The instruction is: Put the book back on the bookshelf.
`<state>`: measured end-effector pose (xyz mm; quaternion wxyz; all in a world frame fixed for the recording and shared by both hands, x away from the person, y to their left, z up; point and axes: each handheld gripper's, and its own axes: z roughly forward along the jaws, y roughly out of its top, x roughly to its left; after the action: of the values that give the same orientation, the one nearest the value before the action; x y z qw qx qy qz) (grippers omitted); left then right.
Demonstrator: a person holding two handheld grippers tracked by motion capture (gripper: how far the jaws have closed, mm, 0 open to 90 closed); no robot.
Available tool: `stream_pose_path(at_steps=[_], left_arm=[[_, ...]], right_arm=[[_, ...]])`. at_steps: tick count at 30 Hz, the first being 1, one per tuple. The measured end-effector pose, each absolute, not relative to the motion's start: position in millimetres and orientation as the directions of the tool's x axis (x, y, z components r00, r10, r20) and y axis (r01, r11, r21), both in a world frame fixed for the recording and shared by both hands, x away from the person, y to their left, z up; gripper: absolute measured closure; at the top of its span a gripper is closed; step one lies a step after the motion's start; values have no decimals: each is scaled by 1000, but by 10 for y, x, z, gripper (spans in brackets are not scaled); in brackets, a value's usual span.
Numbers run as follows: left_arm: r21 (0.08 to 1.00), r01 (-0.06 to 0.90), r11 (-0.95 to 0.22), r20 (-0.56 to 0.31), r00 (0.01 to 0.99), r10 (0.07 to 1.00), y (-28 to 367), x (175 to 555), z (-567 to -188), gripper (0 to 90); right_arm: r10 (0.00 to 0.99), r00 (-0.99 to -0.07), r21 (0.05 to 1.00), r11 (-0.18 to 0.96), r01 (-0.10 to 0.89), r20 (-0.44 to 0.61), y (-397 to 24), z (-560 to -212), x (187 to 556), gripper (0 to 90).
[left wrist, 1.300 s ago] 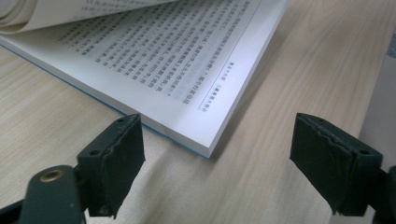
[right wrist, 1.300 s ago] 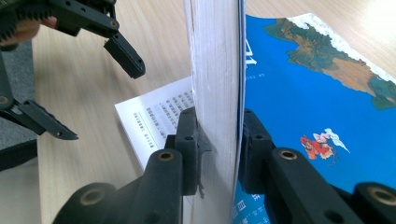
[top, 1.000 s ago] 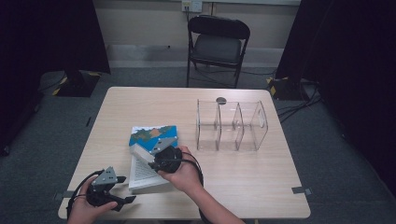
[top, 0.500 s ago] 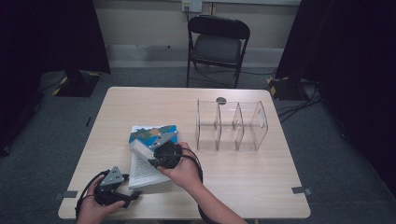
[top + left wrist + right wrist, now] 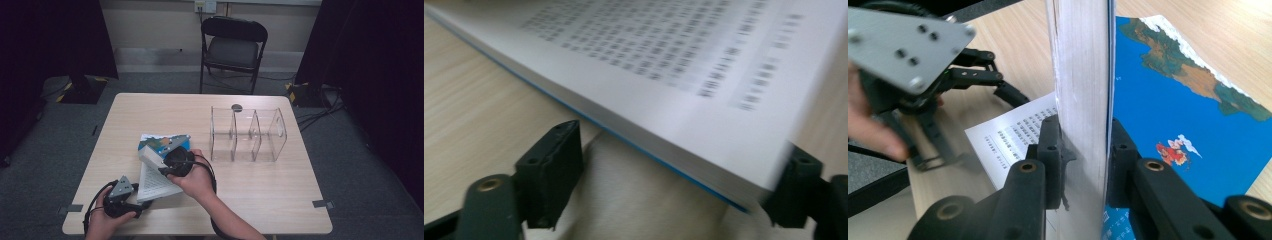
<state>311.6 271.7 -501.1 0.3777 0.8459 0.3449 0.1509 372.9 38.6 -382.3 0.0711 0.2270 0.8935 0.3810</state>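
At the lower left of the high view our left gripper (image 5: 131,200) has just been narrowing its fingers around the corner of the open book's (image 5: 159,175) text pages to steady them, not yet pinching. Just above, at centre, our right gripper (image 5: 172,165) clamps a lifted sheaf of pages upright, keeping it open on the counter (image 5: 280,200). Farther off stands a clear divided organizer (image 5: 247,135).

Book (image 5: 1083,75): matt white paper pages with printed text, the stacked page edges slightly rough; cover (image 5: 1173,100) glossy, printed in saturated blue. Table (image 5: 260,200): pale wood-grain laminate, smooth, low sheen. Organizer (image 5: 248,135): clear, glossy plastic with 3 compartments. Right gripper (image 5: 1083,150): matt black plastic jaws with brass-coloured pivots. Left gripper (image 5: 125,197): matt black body, brushed grey metal plate. Chair (image 5: 232,47): black padded seat, painted metal frame.
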Motion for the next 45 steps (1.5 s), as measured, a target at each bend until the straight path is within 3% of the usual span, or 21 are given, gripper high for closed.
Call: stream_pose_path(at_steps=[10, 12, 14, 21, 33, 40, 45], left_arm=[[738, 490, -464, -23, 705, 709, 2709, 3129, -4995, 236], [741, 486, -462, -25, 708, 706, 2707, 3133, -4990, 281], [748, 509, -425, -74, 701, 709, 2705, 3146, -4984, 291], [756, 521, -397, -99, 691, 716, 2716, 3183, -4980, 265], [750, 508, -423, -55, 686, 726, 2685, 3194, -4968, 227], [759, 506, -410, -64, 684, 726, 2688, 3202, -4947, 224], [760, 511, -402, -80, 687, 722, 2697, 3216, -4940, 225]], right_arm=[[450, -892, 700, 628, 340, 30, 344, -3856, 3627, 745], [441, -897, 702, 632, 327, 21, 340, -3876, 3624, 744], [440, -898, 698, 637, 328, 20, 343, -3905, 3607, 744], [428, -904, 695, 650, 309, 2, 355, -3981, 3562, 740], [405, -914, 689, 664, 292, -3, 370, -4365, 3430, 718], [403, -915, 698, 658, 281, -11, 380, -4415, 3408, 712], [395, -918, 707, 643, 294, 23, 375, -4468, 3409, 663]])
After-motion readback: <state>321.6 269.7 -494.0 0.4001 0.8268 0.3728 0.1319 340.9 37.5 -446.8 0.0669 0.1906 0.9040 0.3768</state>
